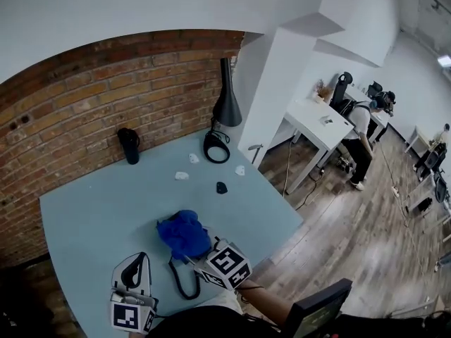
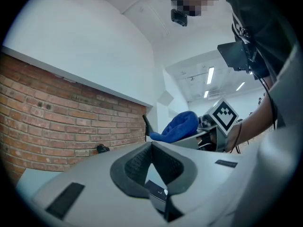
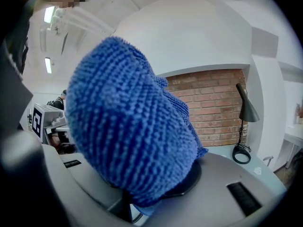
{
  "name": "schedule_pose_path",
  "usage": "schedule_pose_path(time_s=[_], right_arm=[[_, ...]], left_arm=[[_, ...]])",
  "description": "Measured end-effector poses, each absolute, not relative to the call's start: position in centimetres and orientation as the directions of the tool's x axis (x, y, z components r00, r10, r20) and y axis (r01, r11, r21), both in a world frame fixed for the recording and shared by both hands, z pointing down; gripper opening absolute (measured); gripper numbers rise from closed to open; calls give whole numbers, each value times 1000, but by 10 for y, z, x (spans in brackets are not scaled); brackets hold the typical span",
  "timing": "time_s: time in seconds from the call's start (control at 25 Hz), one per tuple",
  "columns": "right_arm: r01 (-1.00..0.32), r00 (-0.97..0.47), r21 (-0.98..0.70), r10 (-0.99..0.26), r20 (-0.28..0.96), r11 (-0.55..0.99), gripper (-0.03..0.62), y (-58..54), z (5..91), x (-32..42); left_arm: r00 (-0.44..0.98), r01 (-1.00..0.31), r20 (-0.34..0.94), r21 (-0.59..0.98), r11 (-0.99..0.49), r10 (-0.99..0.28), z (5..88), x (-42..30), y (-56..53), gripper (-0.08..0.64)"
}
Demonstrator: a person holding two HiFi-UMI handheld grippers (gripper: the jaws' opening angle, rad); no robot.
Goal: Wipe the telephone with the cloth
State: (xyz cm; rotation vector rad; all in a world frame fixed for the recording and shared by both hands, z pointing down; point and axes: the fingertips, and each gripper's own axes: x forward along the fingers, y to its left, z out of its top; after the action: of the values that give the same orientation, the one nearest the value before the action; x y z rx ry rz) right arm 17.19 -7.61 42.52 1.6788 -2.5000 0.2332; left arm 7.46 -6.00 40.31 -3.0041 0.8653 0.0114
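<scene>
A blue cloth (image 1: 184,232) is bunched between the jaws of my right gripper (image 1: 204,248), which is shut on it near the table's front edge. In the right gripper view the cloth (image 3: 130,136) fills most of the picture. A black coiled cord (image 1: 182,282) lies on the table just below the cloth, and a bit of the cord (image 3: 136,217) shows under the cloth. The telephone's body is hidden. My left gripper (image 1: 139,258) rests at the front left with its tips together. In the left gripper view a small dark part (image 2: 156,193) sits in the hollow between its pads (image 2: 135,167).
On the pale blue table (image 1: 91,210) stand a black lamp (image 1: 225,97), its ring base (image 1: 216,146) and a black cup-like thing (image 1: 129,145) against the brick wall. Small white bits (image 1: 182,175) and a dark bit (image 1: 221,187) lie mid-table. A person (image 1: 363,136) stands at a far white desk.
</scene>
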Motion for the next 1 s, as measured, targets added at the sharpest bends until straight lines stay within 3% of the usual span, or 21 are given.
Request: schedule_pose_path(time_s=[0.4, 0.68, 0.84, 1.0], right_arm=[[-886, -344, 196, -880, 328, 420, 140, -121, 451, 185], [-641, -225, 552, -818, 530, 533, 139, -147, 492, 194], [-579, -203, 569, -779, 593, 584, 139, -159, 513, 192], [-618, -237, 477, -727, 644, 625, 139, -170, 532, 186]], left_arm=[[838, -543, 47, -32, -839, -544, 411, 72, -72, 11], [821, -568, 70, -11, -823, -567, 408, 57, -80, 11], [806, -590, 54, 0, -807, -589, 409, 43, -85, 11], [807, -590, 24, -26, -807, -591, 404, 36, -85, 11]])
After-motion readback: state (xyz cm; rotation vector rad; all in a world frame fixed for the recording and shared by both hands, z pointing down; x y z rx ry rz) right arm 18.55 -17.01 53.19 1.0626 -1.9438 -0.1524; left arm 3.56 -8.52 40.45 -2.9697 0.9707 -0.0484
